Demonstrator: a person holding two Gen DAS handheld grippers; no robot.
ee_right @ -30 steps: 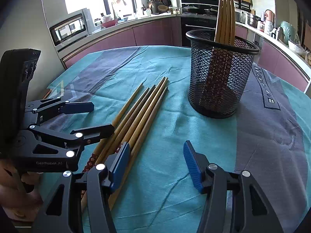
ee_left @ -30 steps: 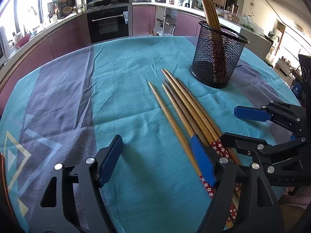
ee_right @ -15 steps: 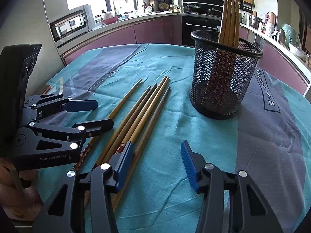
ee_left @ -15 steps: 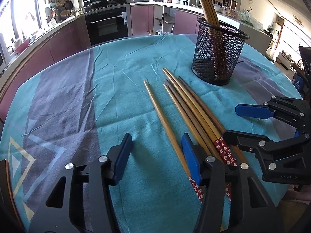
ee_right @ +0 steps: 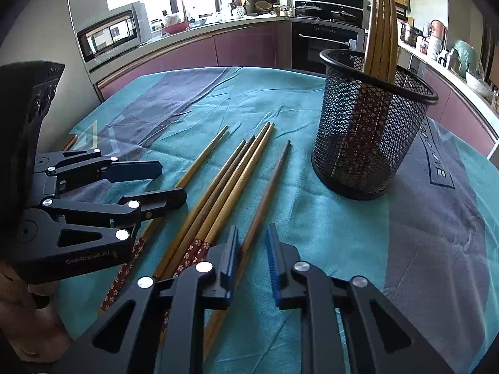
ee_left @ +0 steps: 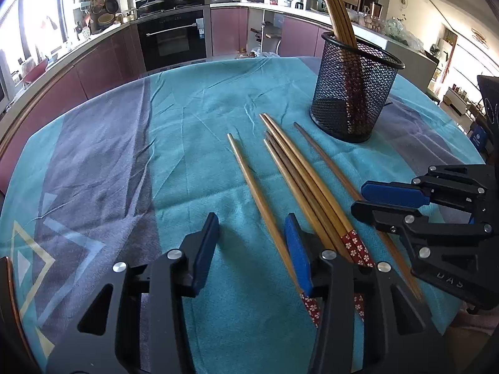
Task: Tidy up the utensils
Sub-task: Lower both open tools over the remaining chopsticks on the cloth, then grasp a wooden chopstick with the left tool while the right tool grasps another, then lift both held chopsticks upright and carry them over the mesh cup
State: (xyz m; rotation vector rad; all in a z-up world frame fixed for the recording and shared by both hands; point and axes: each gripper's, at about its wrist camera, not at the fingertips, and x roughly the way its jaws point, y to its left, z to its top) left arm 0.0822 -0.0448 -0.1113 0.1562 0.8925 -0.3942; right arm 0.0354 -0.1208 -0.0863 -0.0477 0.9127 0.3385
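A: Right gripper [ee_right: 252, 233]?
B: Narrow, jaws just been closing. Dark chopstick [ee_right: 268, 187] lies between the pads, and a strip of cloth shows beside it, so no squeeze yet.
A: Left gripper [ee_left: 249, 227]?
B: Medium gap, also just been closing. The lone light chopstick [ee_left: 252, 184] runs along its right pad, nothing clamped.
A: The rest?
B: A bundle of chopsticks [ee_left: 299, 174] lies flat between those two, patterned ends toward the grippers. The mesh holder [ee_left: 352, 93] is upright past their tips, with more chopsticks standing inside.
A: Room?
B: The tablecloth [ee_left: 187, 118] is bare left of the light chopstick, out to the round table edge. The near edge is just behind both grippers.
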